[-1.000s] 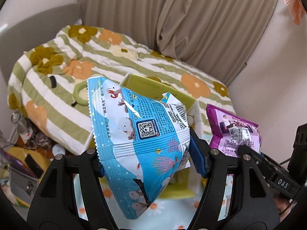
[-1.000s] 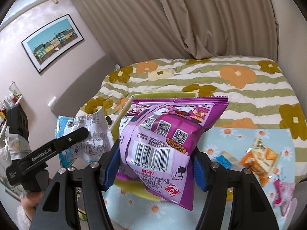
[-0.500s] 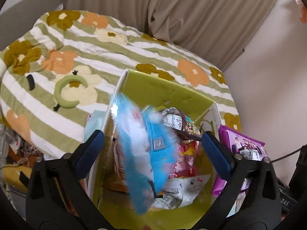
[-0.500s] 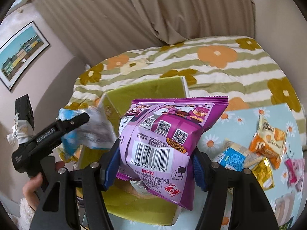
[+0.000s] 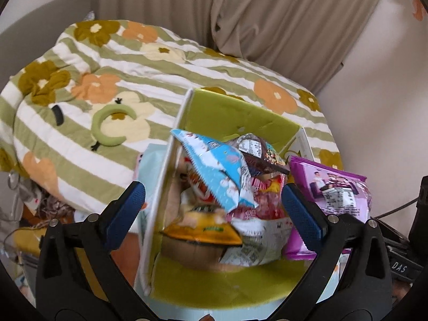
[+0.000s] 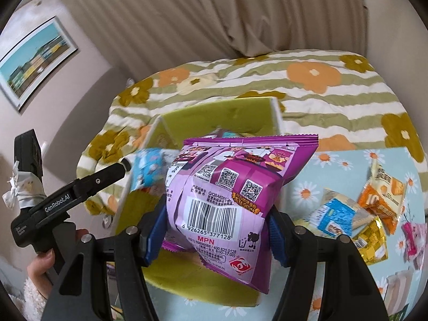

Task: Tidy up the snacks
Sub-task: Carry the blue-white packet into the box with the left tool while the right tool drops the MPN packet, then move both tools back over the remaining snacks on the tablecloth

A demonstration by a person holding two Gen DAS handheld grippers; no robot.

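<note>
The green-lined box (image 5: 235,117) holds a pile of snack packets, and the blue snack bag (image 5: 219,171) lies loose on top of them. My left gripper (image 5: 211,195) is wide open just above the box, its blue pads clear of the bag on both sides. My right gripper (image 6: 217,226) is shut on the purple snack bag (image 6: 230,192), held upright over the box's (image 6: 227,115) near right corner. That purple bag (image 5: 334,195) also shows at the right of the left wrist view. One of the left gripper's fingers (image 6: 101,179) reaches toward the blue bag (image 6: 148,168).
Loose packets lie on the light-blue daisy cloth (image 6: 345,163) to the right: an orange one (image 6: 385,190), a blue-white one (image 6: 334,214), a yellow one (image 6: 371,238) and a pink one (image 6: 414,235). The striped flower quilt (image 5: 107,61) spreads behind the box. A hand (image 6: 40,267) holds the left gripper.
The left gripper opened and let go of the blue bag, which dropped into the box. Both grippers came down closer to the box; the right one kept its grip on the purple bag.
</note>
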